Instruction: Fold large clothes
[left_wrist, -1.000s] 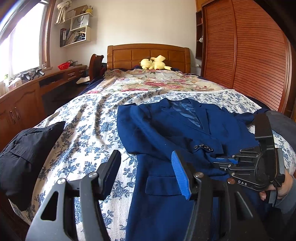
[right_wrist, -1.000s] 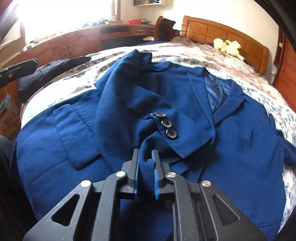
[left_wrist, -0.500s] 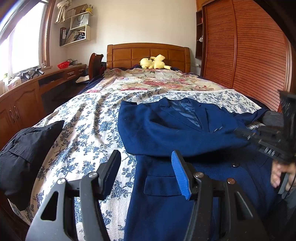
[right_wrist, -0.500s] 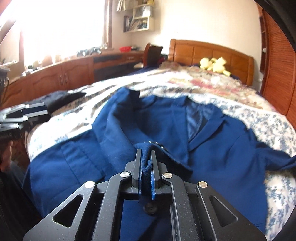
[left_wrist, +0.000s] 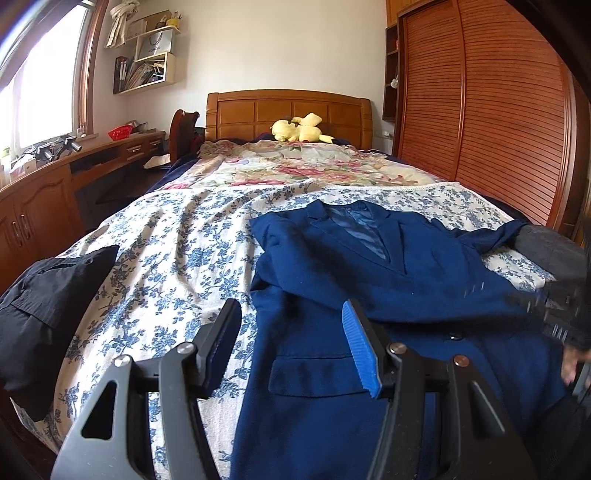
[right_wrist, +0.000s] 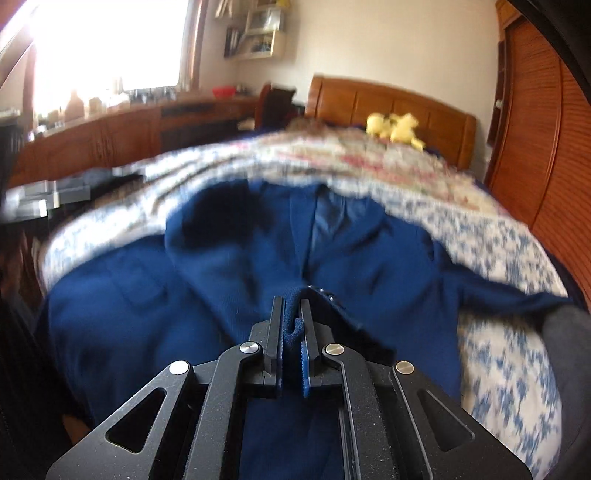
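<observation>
A navy blue suit jacket (left_wrist: 369, 280) lies face up on the flowered bedspread (left_wrist: 173, 251), collar toward the headboard. Its left sleeve is stretched across the chest toward the right. My right gripper (right_wrist: 293, 314) is shut on the cuff end of that sleeve, the blue cloth pinched between its pads. In the left wrist view the right gripper (left_wrist: 561, 317) is a blur at the right edge, with a hand under it. My left gripper (left_wrist: 291, 325) hangs open above the jacket's lower left front, near the pocket flap (left_wrist: 317, 376), with nothing between its fingers.
A folded black garment (left_wrist: 48, 310) lies at the bed's left edge. A yellow plush toy (left_wrist: 299, 127) sits by the wooden headboard (left_wrist: 288, 110). Wooden cabinets and a desk (left_wrist: 37, 206) run along the left wall, a slatted wardrobe (left_wrist: 480, 110) along the right.
The right gripper has drawn the sleeve across the jacket to the right and upward, pulling it straight over the chest. The left gripper has stayed where it was.
</observation>
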